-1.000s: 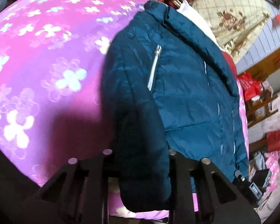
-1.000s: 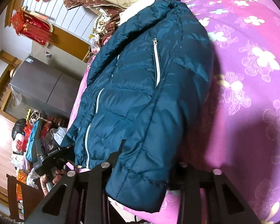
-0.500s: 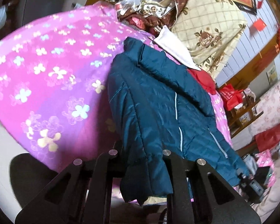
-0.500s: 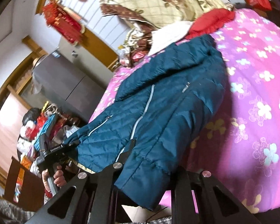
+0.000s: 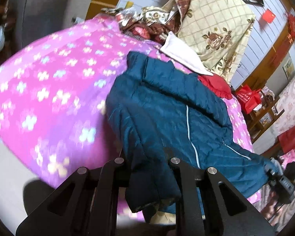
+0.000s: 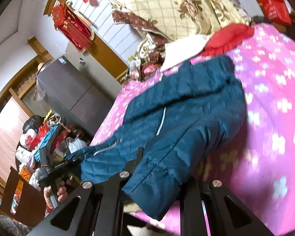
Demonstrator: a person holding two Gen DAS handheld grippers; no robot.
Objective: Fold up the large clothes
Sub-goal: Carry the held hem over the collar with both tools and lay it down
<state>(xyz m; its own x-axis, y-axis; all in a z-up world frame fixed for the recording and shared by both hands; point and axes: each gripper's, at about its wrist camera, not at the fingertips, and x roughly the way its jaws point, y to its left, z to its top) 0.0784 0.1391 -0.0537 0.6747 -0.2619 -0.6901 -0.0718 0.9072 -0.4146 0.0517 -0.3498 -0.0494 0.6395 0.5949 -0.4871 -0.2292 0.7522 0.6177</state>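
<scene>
Bedroom clutter frames the scene: a cream rose-patterned quilt point(image 5: 212, 29) is piled at the head of the bed, red hanging decorations point(image 6: 72, 25) mark the panelled wall, and a grey cabinet point(image 6: 74, 92) stands to one side. A magenta bedspread with pale flower print point(image 5: 55, 90) covers the bed and serves as the working surface.

The task's thing, a dark teal quilted puffer jacket with silver zippers point(image 5: 167, 114), lies spread on the bedspread with its collar toward the quilt and its hem toward the near edge of the bed. A red ruffled cushion point(image 5: 216, 84) sits just beside the collar.

The left hand-held gripper point(image 5: 147, 163) has one sleeve cuff point(image 5: 151, 188) passing between its fingers; the cuff hangs below them, so the jaws appear closed on the fabric. The right hand-held gripper point(image 6: 159, 177) likewise has the other sleeve cuff point(image 6: 153, 186) between its fingers, apparently clamped. In the right wrist view the left unit point(image 6: 59, 169) is visible at the far hem corner, held by the person's hand point(image 6: 53, 194).

Gripping each sleeve at the cuff gives control of the longest free parts of the garment. The probable step in hand is carrying the sleeves across the body panel. Padded, slippery fabric may slide or spring back, so a firm hold at the cuff seam is advisable.
</scene>
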